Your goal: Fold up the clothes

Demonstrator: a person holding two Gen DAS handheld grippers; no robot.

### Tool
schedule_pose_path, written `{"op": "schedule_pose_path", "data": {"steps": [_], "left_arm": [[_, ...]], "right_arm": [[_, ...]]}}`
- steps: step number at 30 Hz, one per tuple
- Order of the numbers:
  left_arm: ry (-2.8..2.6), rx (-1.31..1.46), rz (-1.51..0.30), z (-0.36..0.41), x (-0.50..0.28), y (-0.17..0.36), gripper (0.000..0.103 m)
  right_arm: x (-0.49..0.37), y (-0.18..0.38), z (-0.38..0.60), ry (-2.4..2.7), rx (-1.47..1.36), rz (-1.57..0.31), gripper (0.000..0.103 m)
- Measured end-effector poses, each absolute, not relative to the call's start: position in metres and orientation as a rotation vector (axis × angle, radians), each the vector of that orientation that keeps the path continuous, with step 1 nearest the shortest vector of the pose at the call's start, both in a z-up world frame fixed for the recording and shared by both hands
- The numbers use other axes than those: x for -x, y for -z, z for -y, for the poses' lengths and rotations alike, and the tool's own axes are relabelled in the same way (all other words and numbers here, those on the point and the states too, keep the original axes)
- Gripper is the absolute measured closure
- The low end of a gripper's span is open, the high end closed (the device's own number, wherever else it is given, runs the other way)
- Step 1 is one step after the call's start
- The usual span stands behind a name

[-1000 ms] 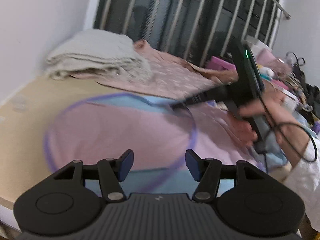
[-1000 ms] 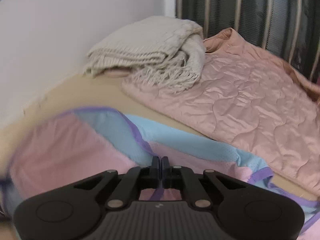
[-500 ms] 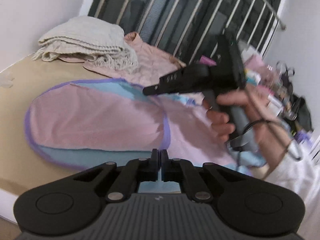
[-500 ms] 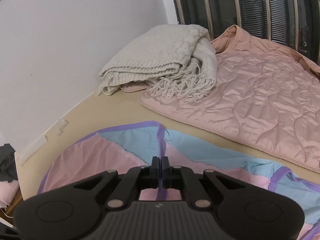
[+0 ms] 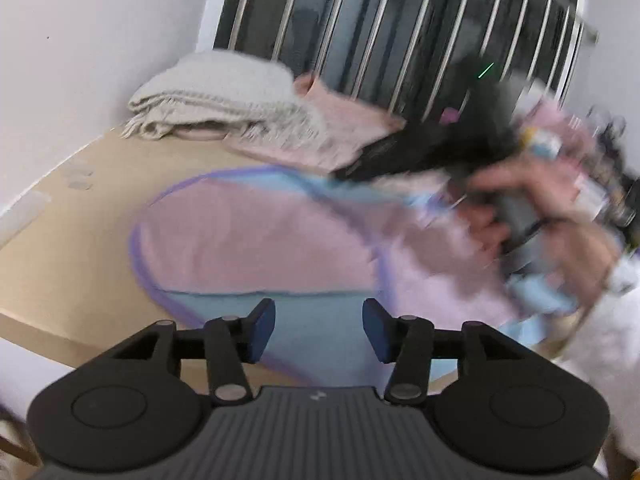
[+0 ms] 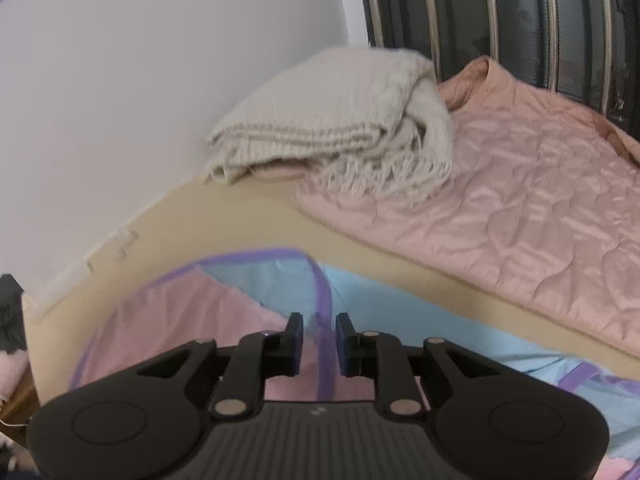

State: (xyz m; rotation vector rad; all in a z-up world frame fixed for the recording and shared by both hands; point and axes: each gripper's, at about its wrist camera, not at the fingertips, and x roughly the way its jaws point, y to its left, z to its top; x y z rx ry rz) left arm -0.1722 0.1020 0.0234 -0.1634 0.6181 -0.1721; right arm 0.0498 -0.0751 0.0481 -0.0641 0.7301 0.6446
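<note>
Pink-and-blue garment (image 5: 256,240) lies flat on the bed (image 5: 60,248) ahead of the left claw (image 5: 319,330), fingers wide apart; right claw (image 6: 318,344) partly parted, purple trim between its fingers.

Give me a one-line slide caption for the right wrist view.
Right gripper, fingers parted around the purple trim of the pink-and-blue garment on the bed.

No words, numbers or brand names can be read anywhere; the small pale emblem on each gripper body is too tiny to make out.
</note>
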Motion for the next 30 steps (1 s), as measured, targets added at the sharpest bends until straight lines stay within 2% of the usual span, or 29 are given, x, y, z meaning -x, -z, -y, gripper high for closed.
{"op": "schedule_pose_path", "data": {"steps": [1, 3, 6, 9, 13, 17, 21, 23, 24, 25, 30], "left_arm": [[0.16, 0.153, -0.623, -0.104, 0.17, -0.021, 0.063], [0.139, 0.145, -0.627, -0.108, 0.167, -0.02, 0.064], [0.07, 0.115, -0.623, -0.114, 0.165, -0.019, 0.064], [0.055, 0.194, -0.631, -0.118, 0.163, -0.034, 0.069], [0.31, 0.211, -0.555, -0.073, 0.145, -0.054, 0.064], [0.31, 0.052, -0.64, -0.021, 0.113, -0.032, 0.064], [0.281, 0.058, -0.67, -0.019, 0.113, -0.017, 0.064], [0.245, 0.026, -0.667, -0.022, 0.114, -0.017, 0.064], [0.23, 0.02, -0.668, -0.024, 0.115, -0.017, 0.064], [0.221, 0.02, -0.67, -0.026, 0.112, -0.018, 0.064], [0.194, 0.01, -0.678, -0.031, 0.107, -0.019, 0.064]], "right_arm": [[-0.046, -0.054, 0.08, -0.628, 0.068, -0.71, 0.086], [-0.034, -0.066, 0.099, -0.607, 0.084, -0.666, 0.084], [-0.011, -0.076, 0.149, -0.533, 0.109, -0.622, 0.065], [0.013, -0.075, 0.207, -0.419, 0.147, -0.618, 0.065], [0.048, -0.052, 0.26, -0.402, 0.149, -0.664, 0.065], [0.066, -0.031, 0.261, -0.46, 0.108, -0.66, 0.065], [0.073, -0.018, 0.248, -0.507, 0.148, -0.627, 0.065], [0.07, -0.01, 0.247, -0.514, 0.131, -0.636, 0.071], [0.069, -0.01, 0.248, -0.509, 0.103, -0.632, 0.096], [0.067, -0.01, 0.25, -0.495, 0.082, -0.641, 0.102], [0.085, -0.03, 0.277, -0.453, 0.015, -0.576, 0.102]]}}
